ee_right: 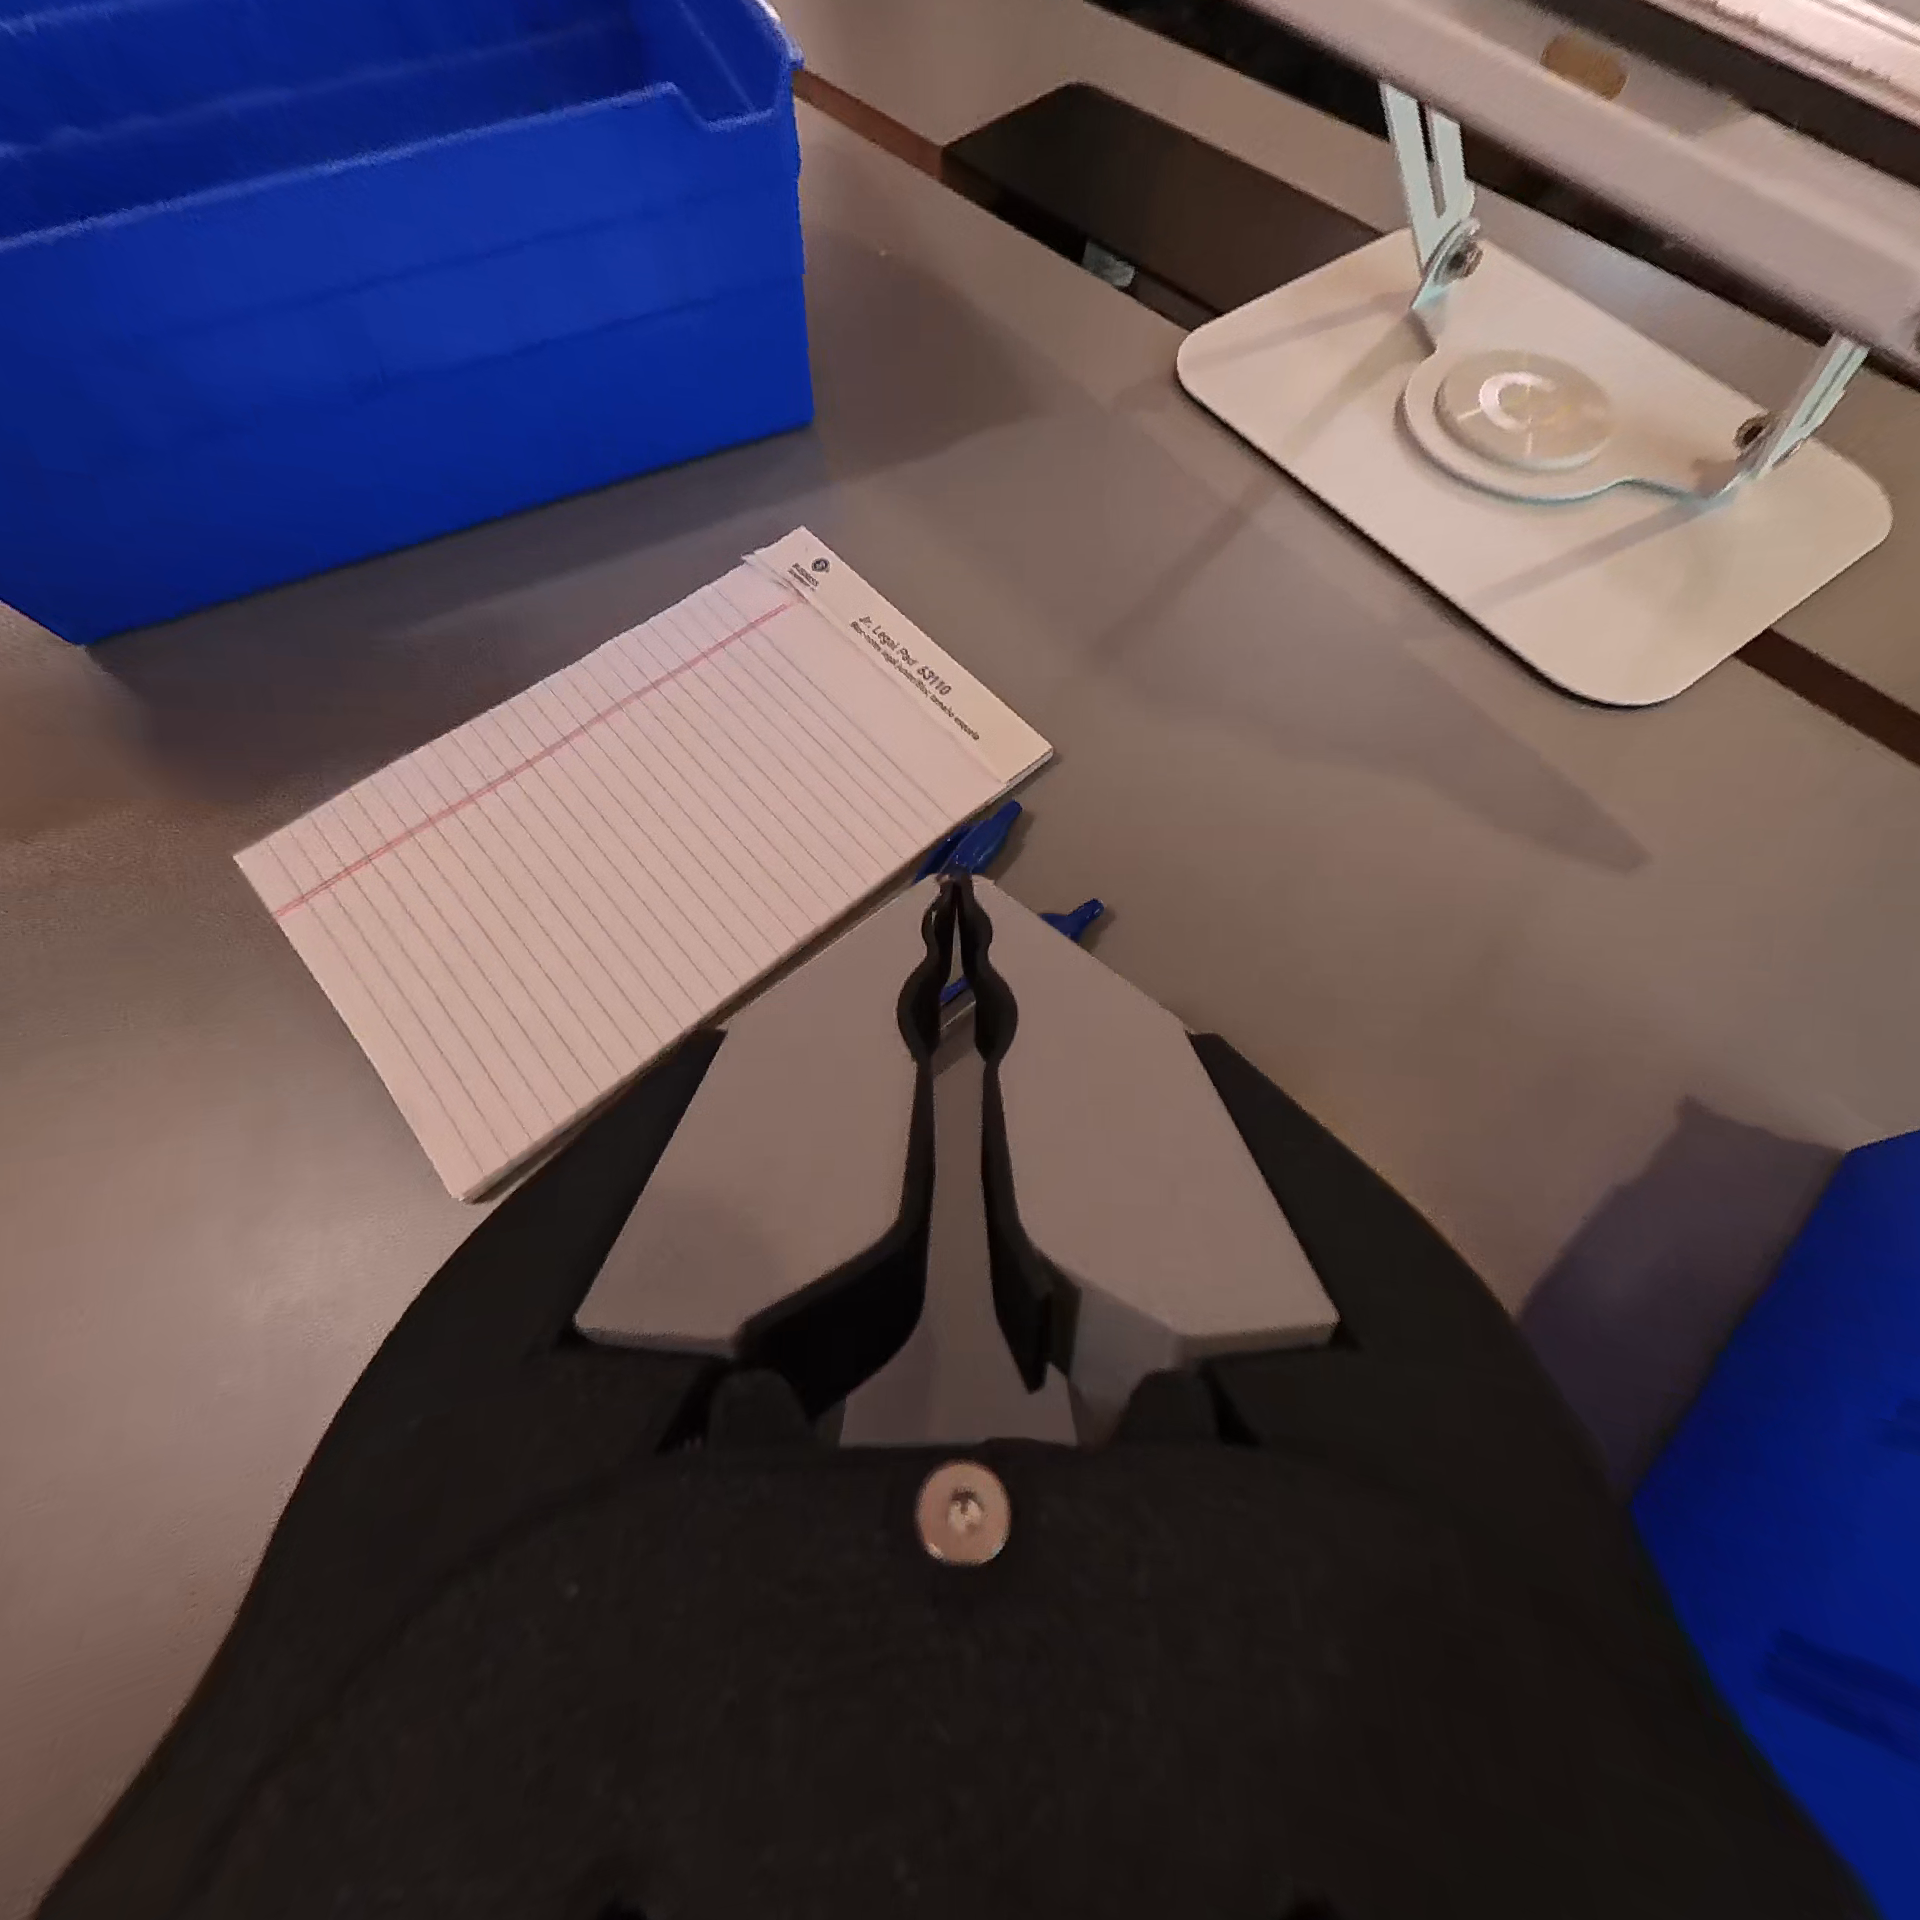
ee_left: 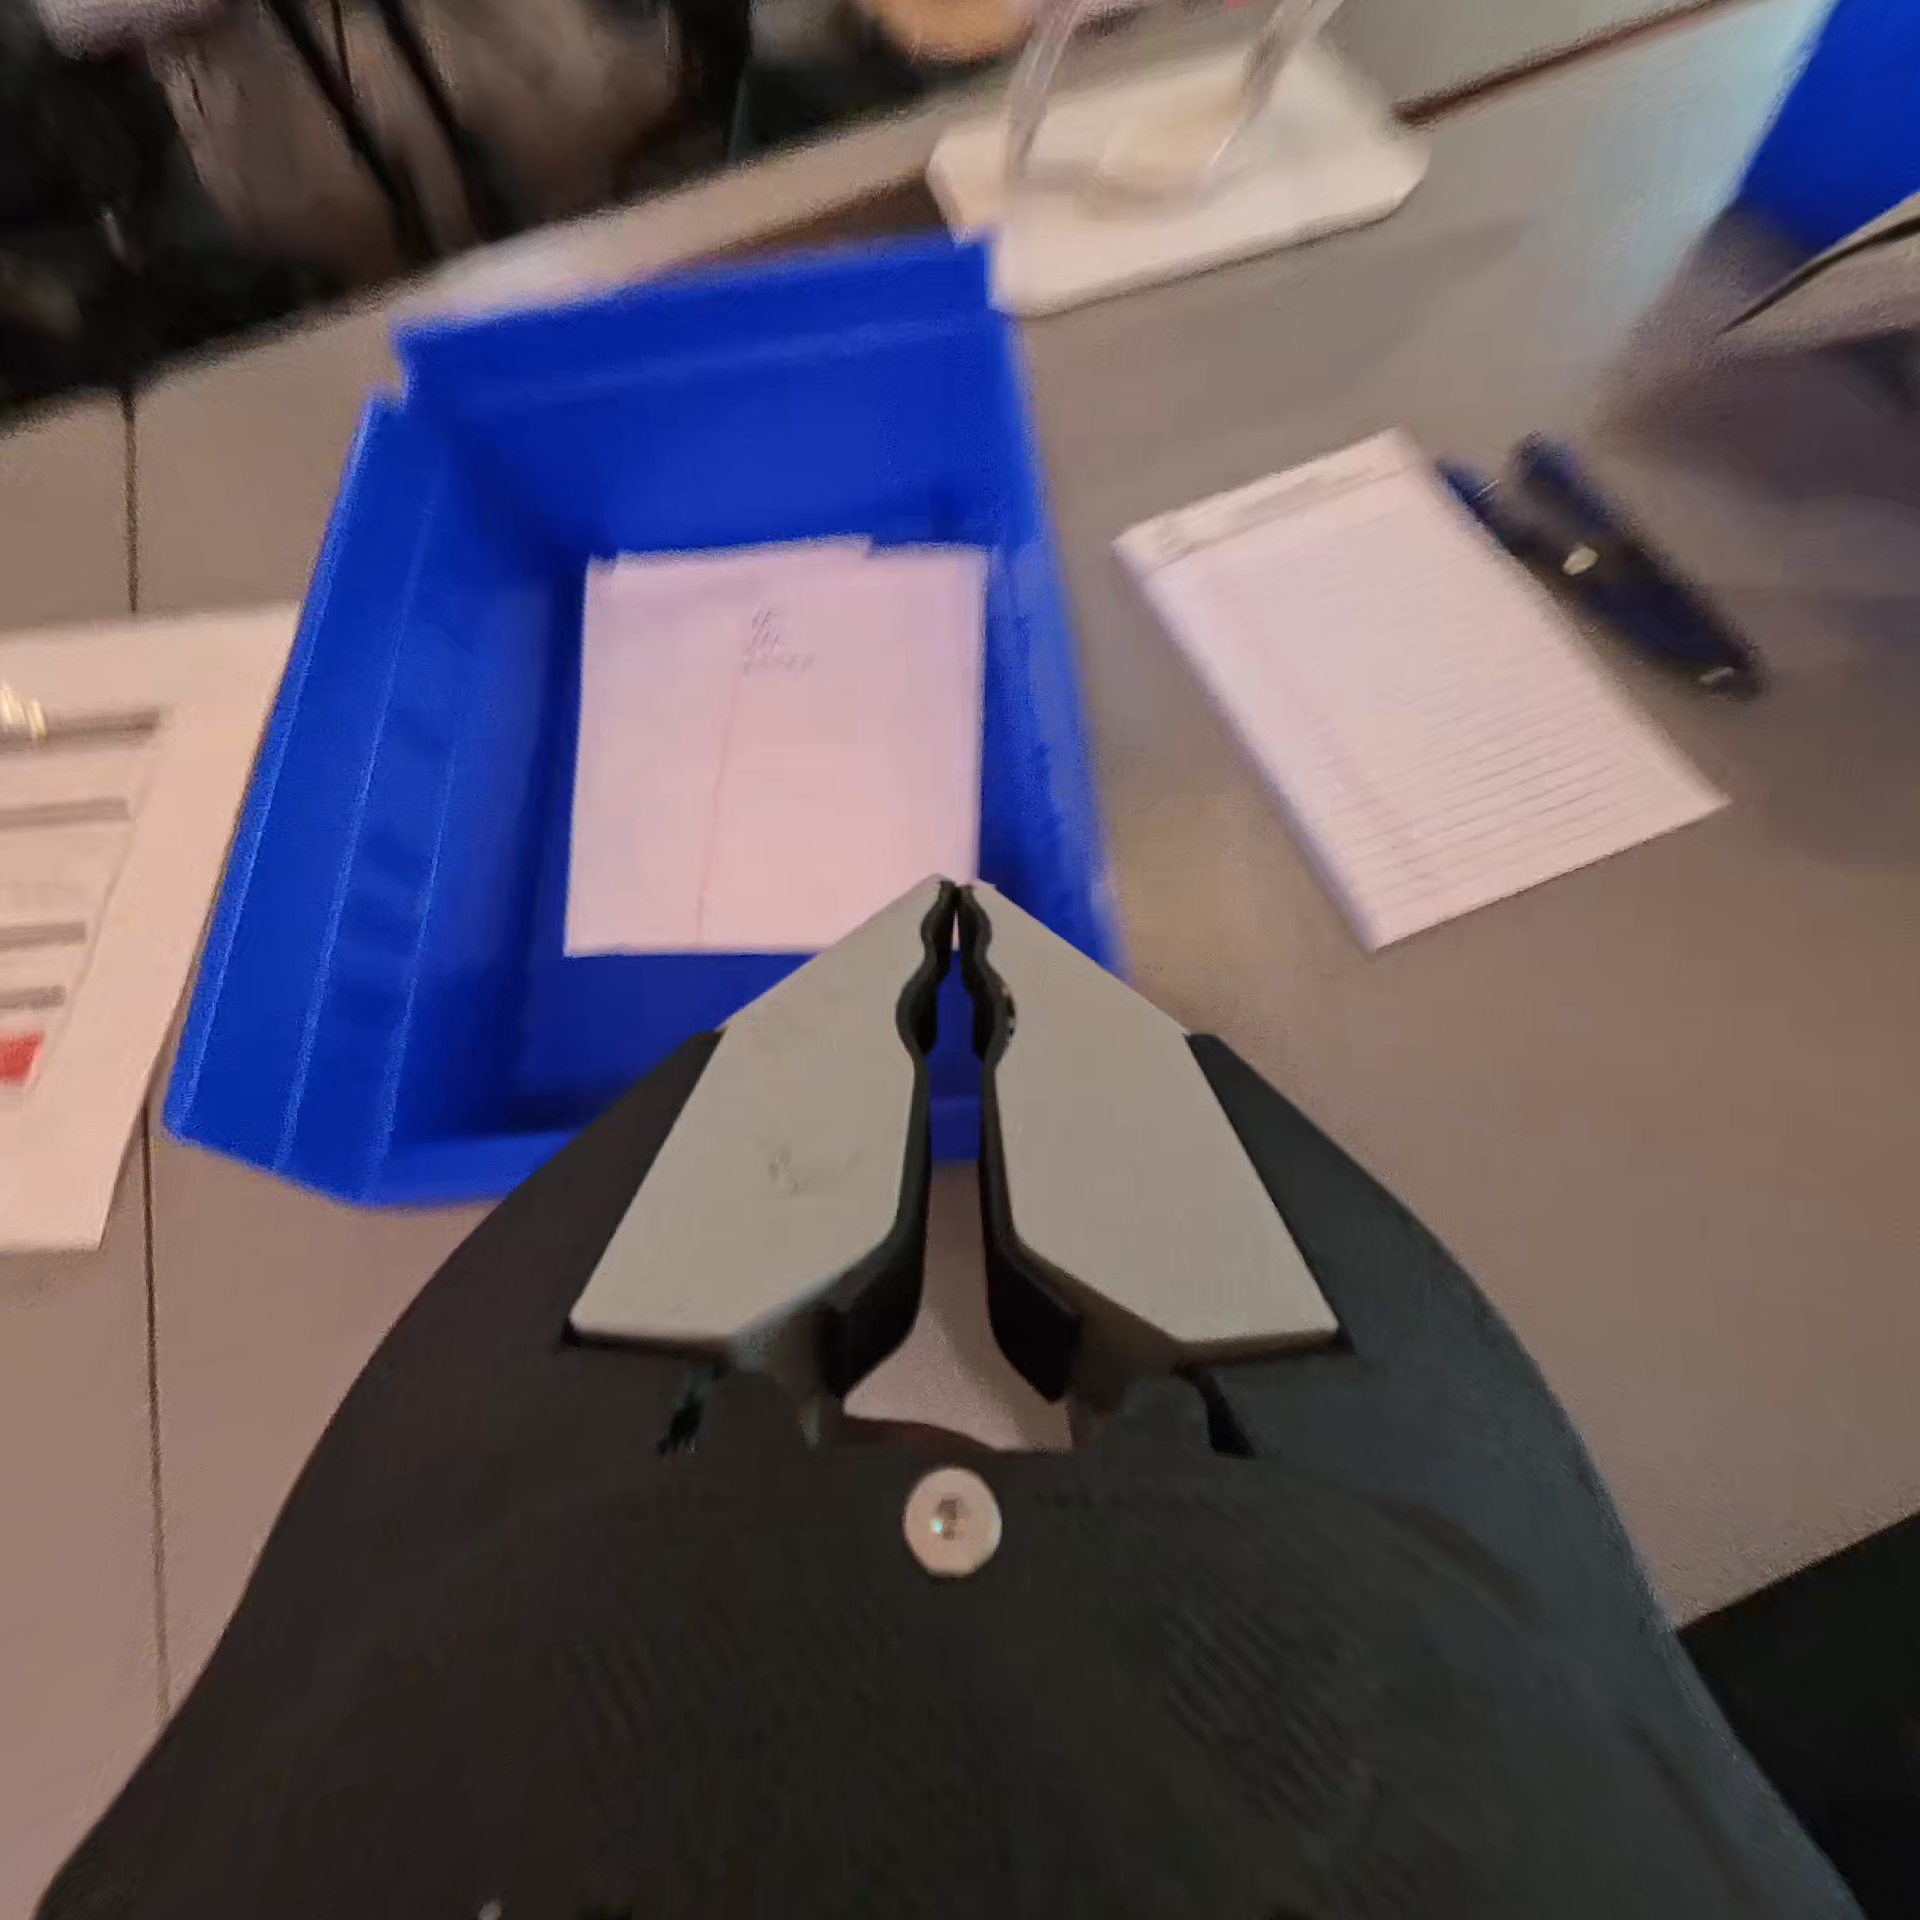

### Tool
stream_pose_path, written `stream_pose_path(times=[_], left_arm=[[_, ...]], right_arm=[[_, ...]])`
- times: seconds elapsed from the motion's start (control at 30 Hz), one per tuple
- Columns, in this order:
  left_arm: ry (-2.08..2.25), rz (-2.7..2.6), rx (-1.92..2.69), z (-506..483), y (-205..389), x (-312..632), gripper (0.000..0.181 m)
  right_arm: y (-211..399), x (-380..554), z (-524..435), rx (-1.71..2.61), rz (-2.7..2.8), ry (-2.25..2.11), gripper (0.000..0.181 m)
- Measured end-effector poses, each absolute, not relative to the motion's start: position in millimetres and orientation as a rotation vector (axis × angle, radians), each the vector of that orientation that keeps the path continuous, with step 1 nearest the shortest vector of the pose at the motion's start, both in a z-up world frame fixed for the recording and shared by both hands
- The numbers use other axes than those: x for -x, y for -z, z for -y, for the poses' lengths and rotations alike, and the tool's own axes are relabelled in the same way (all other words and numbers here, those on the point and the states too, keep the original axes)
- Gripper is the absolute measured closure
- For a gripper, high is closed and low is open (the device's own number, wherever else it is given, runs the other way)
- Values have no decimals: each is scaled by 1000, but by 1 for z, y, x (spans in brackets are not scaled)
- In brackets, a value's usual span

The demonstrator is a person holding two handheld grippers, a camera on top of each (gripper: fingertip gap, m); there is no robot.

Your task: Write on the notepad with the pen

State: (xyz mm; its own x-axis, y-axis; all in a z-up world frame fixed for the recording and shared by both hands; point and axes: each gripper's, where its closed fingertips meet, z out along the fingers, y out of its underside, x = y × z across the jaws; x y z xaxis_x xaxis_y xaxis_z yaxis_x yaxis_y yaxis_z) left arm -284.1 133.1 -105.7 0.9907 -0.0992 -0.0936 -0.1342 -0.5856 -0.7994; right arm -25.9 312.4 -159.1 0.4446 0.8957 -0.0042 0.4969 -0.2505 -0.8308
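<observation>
A white lined notepad (ee_right: 623, 831) lies flat on the grey table; it also shows in the blurred left wrist view (ee_left: 1403, 686). Two blue pens (ee_left: 1600, 566) lie on the table along its right edge. In the right wrist view my right gripper (ee_right: 956, 888) is shut, its tips just over the pens, whose blue ends (ee_right: 982, 836) stick out past the fingers. I cannot see it gripping a pen. My left gripper (ee_left: 956, 894) is shut and empty, above the near edge of a blue bin (ee_left: 343, 831).
The blue bin holds white sheets (ee_left: 779, 748) and stands left of the notepad (ee_right: 395, 312). A white monitor stand base (ee_right: 1538, 499) sits at the back right. Printed papers (ee_left: 73, 883) lie at the far left. Another blue object (ee_right: 1787, 1455) sits at the near right. My hands' fingertips stand some 30 cm from each other.
</observation>
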Motion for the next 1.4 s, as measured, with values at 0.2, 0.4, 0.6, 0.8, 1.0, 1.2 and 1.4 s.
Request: stream_pose_path(times=[0.2,0.4,0.6,0.8,1.0,1.2,1.4], left_arm=[[-1,-86,2383,-130,170,316,181],[60,-192,2403,-130,201,268,181],[105,-262,2366,-131,196,234,181],[280,-304,2259,-125,180,199,181],[357,-432,2032,-116,125,193,159],[265,-610,2241,-108,174,207,140],[228,-606,2291,-112,191,219,154]], right_arm=[[164,29,-311,1907,1181,-636,181],[170,30,-311,1919,1207,-615,181],[172,29,-312,1923,1208,-606,181],[170,29,-312,1918,1204,-602,181],[172,29,-312,1922,1204,-599,181],[173,30,-311,1919,1217,-591,181],[172,30,-311,1914,1217,-592,181]])
